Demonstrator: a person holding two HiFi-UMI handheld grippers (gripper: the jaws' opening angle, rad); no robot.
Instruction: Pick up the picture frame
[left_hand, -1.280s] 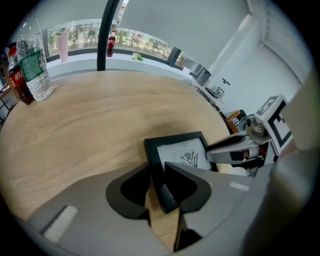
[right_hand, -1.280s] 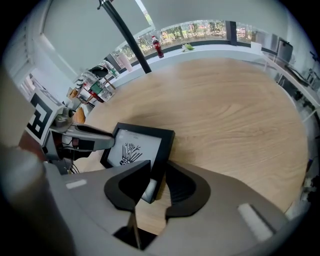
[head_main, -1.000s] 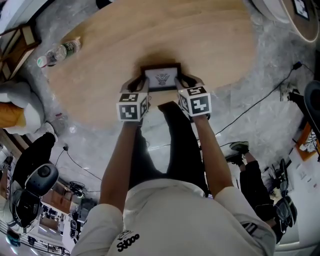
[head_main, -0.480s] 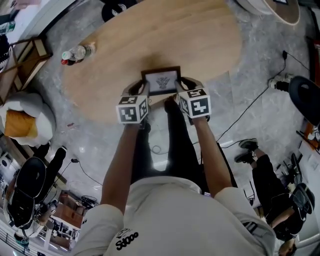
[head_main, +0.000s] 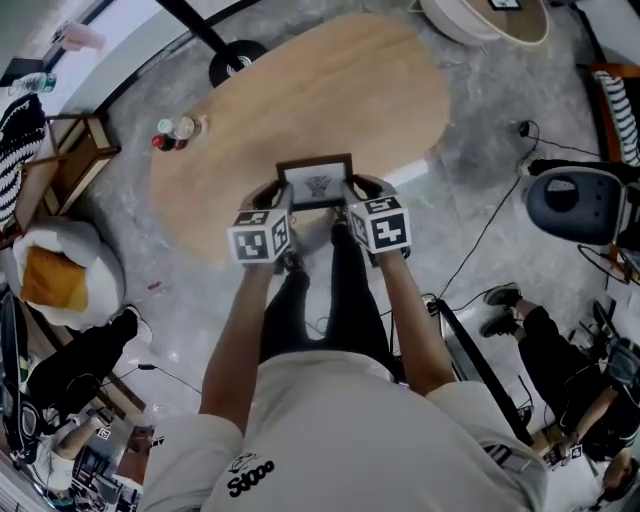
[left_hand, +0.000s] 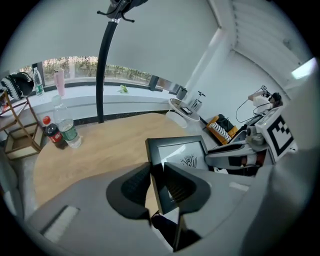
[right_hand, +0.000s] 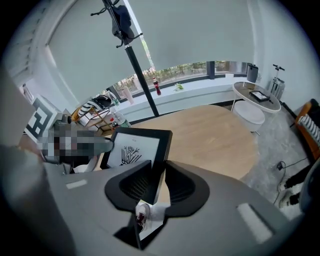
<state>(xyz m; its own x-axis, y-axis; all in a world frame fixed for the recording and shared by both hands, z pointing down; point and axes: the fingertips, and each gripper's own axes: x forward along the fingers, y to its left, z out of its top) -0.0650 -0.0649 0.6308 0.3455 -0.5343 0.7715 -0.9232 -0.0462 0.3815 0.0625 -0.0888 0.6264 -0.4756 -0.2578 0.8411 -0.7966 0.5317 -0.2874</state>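
Standing bottles, perhaps two, beyond frame

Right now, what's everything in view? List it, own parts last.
frame: 1, black with white print, held above the table's near edge
table: 1, light wood, oval, below the frame
bottles: 2, one dark with red cap, one clear, far left edge of table
stand: 1, black, beyond the table
side table: 1, white, round, far right
rack: 1, wood, left of the table
cable: 1, black, floor right of the table
left gripper: 1, grey, shut on frame's left edge
right gripper: 1, grey, shut on frame's right edge
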